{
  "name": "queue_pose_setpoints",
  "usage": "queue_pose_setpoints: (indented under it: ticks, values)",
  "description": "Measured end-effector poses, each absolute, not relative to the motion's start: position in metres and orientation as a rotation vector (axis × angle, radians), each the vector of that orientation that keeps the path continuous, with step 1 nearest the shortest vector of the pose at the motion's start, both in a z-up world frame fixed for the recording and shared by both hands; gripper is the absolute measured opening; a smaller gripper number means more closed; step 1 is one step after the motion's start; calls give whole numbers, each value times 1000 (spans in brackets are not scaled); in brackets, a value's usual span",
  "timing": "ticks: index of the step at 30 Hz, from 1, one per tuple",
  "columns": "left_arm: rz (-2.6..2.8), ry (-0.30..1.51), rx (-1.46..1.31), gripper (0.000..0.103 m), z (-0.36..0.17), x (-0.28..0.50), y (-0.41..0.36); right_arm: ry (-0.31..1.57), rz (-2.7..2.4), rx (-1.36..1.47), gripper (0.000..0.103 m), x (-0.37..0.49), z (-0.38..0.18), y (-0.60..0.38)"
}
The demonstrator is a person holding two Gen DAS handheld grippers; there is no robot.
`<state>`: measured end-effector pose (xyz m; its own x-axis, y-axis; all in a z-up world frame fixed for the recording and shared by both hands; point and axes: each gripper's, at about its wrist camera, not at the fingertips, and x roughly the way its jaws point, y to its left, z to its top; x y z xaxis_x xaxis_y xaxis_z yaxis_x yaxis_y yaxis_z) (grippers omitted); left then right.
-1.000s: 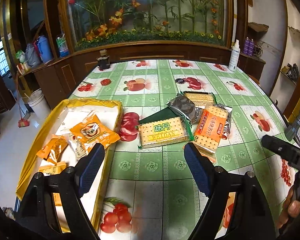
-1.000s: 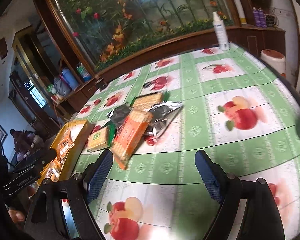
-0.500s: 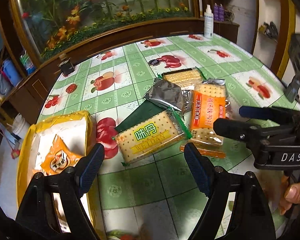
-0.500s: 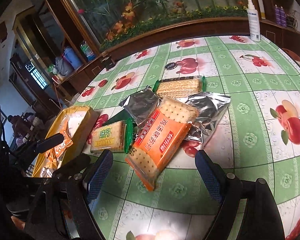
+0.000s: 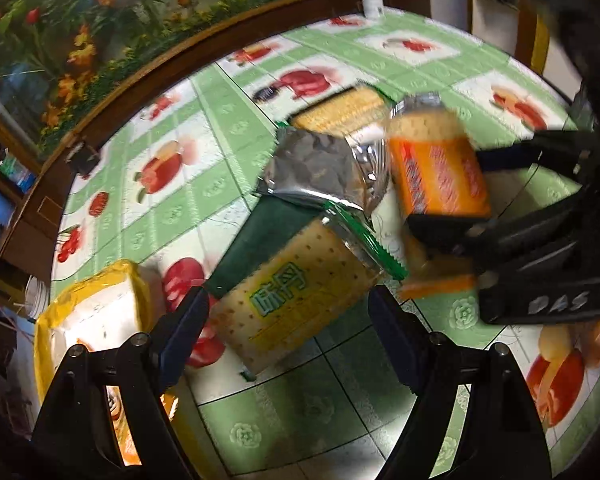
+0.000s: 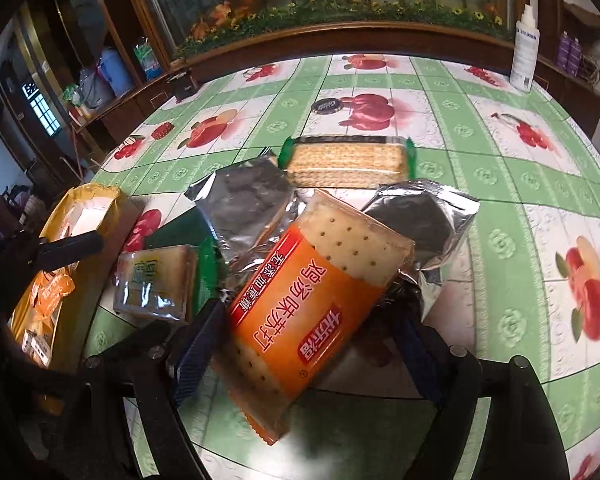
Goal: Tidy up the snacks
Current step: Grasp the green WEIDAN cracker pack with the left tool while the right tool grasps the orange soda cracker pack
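Two-gripper approach to a snack pile on a green fruit-print tablecloth (image 6: pixel 500 148). Compared with a second ago: both wrist views much closer and steeper, packets filling the space between the fingers instead of lying well ahead.

Left gripper (image 5: pixel 288 332): jaws wide apart, straddling the near end of the yellow-green cracker packet (image 5: pixel 296 300); pads beside it, not visibly pressing (view blurred). Nothing held.

Right gripper (image 6: pixel 308 344): jaws wide, just narrowed slightly, with the orange cracker packet (image 6: pixel 320 300) lying between them; pads close to its long edges, contact not confirmed. Nothing lifted.

Rest of the pile: two silver foil packets (image 6: pixel 244 204), partly under the orange one, and a green-ended cracker packet (image 6: pixel 346 162) behind, flat on the cloth.

Destination (judged): yellow-lined box (image 6: pixel 80 216) at the left edge of the table, already holding small orange sachets (image 6: pixel 52 292), well apart from the pile.

Meaning for the task: approach essentially complete, each tool aligned on its own packet; closing and lifting not yet done. Likely risk: foil packet dragged along under the orange one.
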<state>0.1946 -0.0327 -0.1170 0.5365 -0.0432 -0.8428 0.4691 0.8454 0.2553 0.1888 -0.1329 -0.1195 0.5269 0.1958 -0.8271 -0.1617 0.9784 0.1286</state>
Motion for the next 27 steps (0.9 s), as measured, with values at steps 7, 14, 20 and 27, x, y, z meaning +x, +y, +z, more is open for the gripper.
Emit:
queue_pose_setpoints:
  ticks: [7, 14, 20, 27]
  values:
    - [-381, 1032, 513, 85, -125, 182, -51, 993, 160, 13, 81, 182, -114, -178]
    - [-417, 1051, 418, 86, -106, 160, -56, 994, 169, 63, 83, 173, -114, -195]
    - [-333, 1081, 455, 86, -125, 183, -58, 1013, 151, 31, 83, 182, -125, -176]
    - [-412, 1080, 376, 51, -124, 178, -56, 983, 114, -39, 56, 179, -126, -179]
